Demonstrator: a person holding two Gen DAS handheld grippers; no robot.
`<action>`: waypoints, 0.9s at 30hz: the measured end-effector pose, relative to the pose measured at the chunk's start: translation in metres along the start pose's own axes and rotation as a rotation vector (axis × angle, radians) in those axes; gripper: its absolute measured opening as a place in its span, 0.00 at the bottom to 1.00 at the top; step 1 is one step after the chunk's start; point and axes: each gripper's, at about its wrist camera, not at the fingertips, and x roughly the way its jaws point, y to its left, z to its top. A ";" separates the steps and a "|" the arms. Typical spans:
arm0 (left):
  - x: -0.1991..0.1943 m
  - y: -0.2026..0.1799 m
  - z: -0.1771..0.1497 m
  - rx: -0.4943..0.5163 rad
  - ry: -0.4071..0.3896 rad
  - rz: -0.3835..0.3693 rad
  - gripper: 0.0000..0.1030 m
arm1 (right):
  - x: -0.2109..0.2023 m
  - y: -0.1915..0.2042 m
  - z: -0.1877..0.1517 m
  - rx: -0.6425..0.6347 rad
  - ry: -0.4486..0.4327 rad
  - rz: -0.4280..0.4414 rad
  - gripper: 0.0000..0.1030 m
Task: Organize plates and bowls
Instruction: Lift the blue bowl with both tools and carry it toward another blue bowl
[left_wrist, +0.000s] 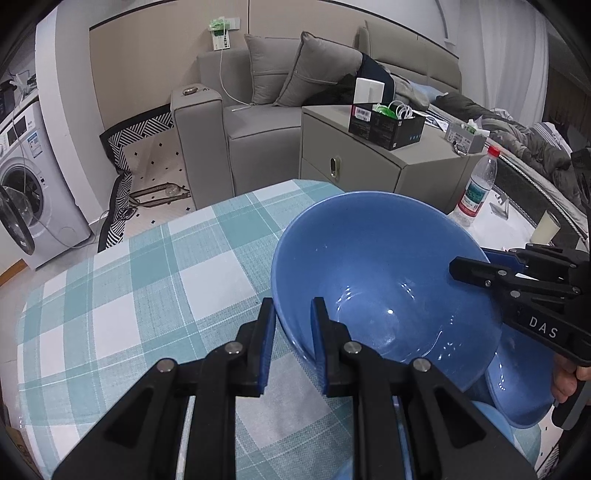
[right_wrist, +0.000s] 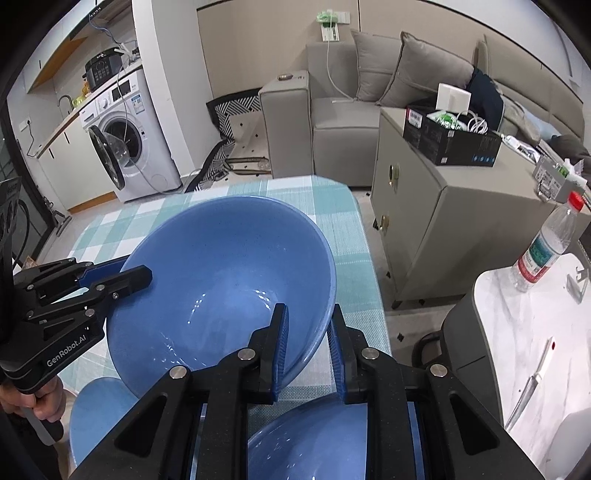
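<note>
Both hand-held grippers point steeply down over the checked surface (left_wrist: 122, 280), each pinching the same large blue bowl (left_wrist: 373, 273) by its rim from opposite sides. The left hand-held gripper (left_wrist: 293, 314) has one finger outside the near wall and one inside, pads pressed onto the rim. The right hand-held gripper (right_wrist: 308, 317) clamps the opposite rim the same way, one finger inside the bowl and one outside it. Seen from the right wrist, a hand (right_wrist: 35, 400) wraps the handle of the left tool at the lower left edge.

The bowl is tilted, its opening turned up and towards the sofa (left_wrist: 258, 122), and it appears to sit clear of the cloth. A second blue bowl (left_wrist: 517, 384) lies just below and beside it, partly under the right tool. A further blue dish (right_wrist: 98, 406) shows at the near left of the surface, mostly hidden.

Beyond the far edge of the surface stands a grey cabinet (right_wrist: 424, 229) carrying a black box (right_wrist: 450, 140). To the right a white marble side table (right_wrist: 535, 332) holds a water bottle (right_wrist: 546, 243). A washing machine (right_wrist: 125, 133) with its door open stands well apart, far left.

The checked cloth to the left of the bowl is bare, with open room towards the far edge.
</note>
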 end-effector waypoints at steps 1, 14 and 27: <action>-0.002 -0.001 0.001 0.000 -0.004 0.001 0.17 | -0.002 0.000 0.001 0.000 -0.005 -0.001 0.21; -0.037 -0.007 0.000 -0.013 -0.059 0.006 0.17 | -0.051 0.011 -0.001 -0.003 -0.095 0.000 0.21; -0.078 -0.012 -0.011 -0.025 -0.112 0.013 0.17 | -0.104 0.027 -0.017 0.002 -0.174 0.021 0.21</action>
